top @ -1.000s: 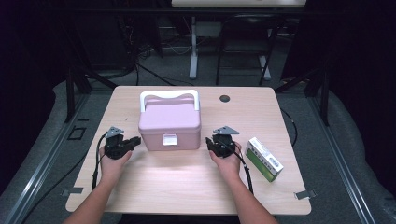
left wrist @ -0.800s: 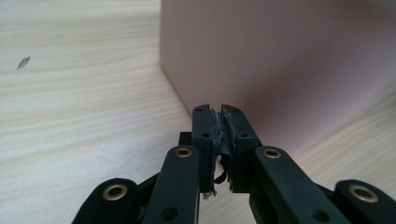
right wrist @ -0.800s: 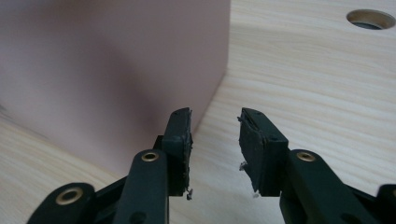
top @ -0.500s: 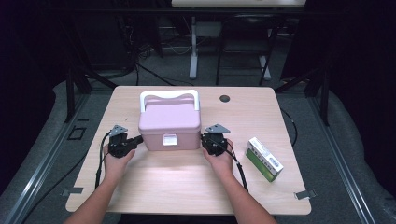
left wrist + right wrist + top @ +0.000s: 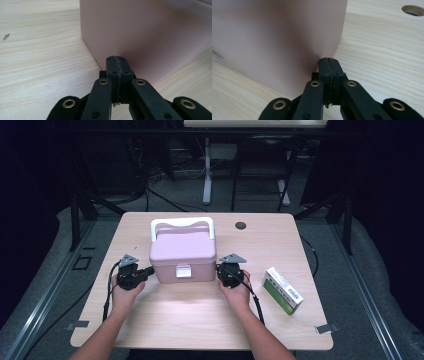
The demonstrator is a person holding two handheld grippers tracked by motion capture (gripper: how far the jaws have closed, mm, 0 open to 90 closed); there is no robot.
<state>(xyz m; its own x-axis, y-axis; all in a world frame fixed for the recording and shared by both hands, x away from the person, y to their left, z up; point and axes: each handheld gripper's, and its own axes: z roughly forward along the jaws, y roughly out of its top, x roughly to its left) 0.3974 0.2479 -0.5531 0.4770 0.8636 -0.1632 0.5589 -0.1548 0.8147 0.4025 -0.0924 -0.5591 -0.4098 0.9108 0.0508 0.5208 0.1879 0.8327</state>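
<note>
A pink box (image 5: 182,252) with a white handle (image 5: 182,223) and a white front latch stands mid-table. My left gripper (image 5: 149,270) lies on the table at the box's lower left side, pointing at it. In the left gripper view my left gripper (image 5: 117,59) is shut with nothing between its jaws, its tip at the pink wall (image 5: 150,32). My right gripper (image 5: 220,272) mirrors it at the box's right side. In the right gripper view my right gripper (image 5: 329,60) has just closed on nothing, its tip against the pink wall (image 5: 274,37).
A green and white carton (image 5: 283,290) lies on the wooden table (image 5: 200,320) to the right of my right hand. A round cable hole (image 5: 241,226) sits behind the box at the right. Black cables trail back from both grippers along the forearms.
My right gripper has slid left, up to the box's side. My left gripper has edged slightly toward the box. The box and the carton have stayed put.
</note>
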